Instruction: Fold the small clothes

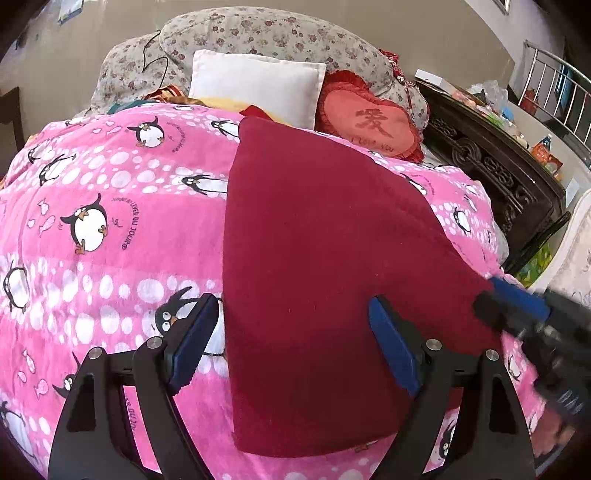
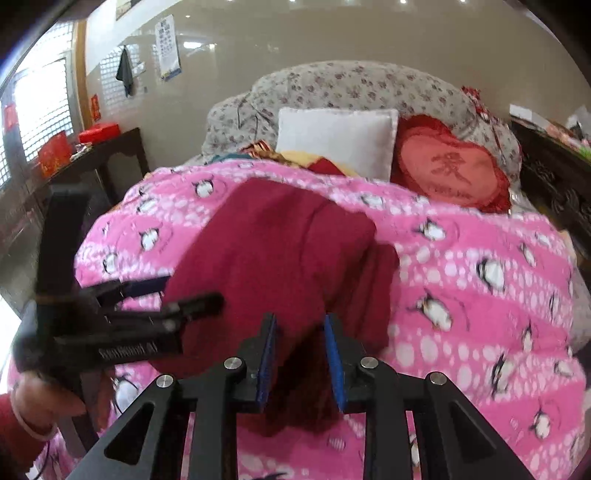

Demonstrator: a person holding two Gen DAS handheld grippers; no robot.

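Dark red garment [image 1: 325, 280] lies spread on the pink penguin-print blanket [image 1: 110, 229], covering the bed's middle and running lengthwise away from the cameras. In the left wrist view it reads as one flat, smooth panel, wide at the near end, narrowing to a rounded far corner close to the pillows. Left gripper [image 1: 295, 347] hangs low over the near end of the cloth with its blue-padded fingers [image 1: 393, 350] spread wide; one pad sits over the blanket at the garment's left edge, the other over the red fabric; nothing pinched between them. Right gripper [image 2: 300, 360] is at the near right part of the garment, fingers partly closed with a fold of the red cloth standing in the gap. The right wrist view is motion-blurred, so whether the pads press that fold cannot be told. A ridge of doubled fabric runs along the garment's right side in this view. Each gripper appears blurred at the edge of the other's camera. Beyond the blanket: white pillow [image 1: 256, 86], red heart-shaped cushion [image 1: 371, 122] just beside it, floral bedding [image 1: 258, 33] heaped behind. Dark carved furniture [image 1: 491, 162] stands along the bed's right.
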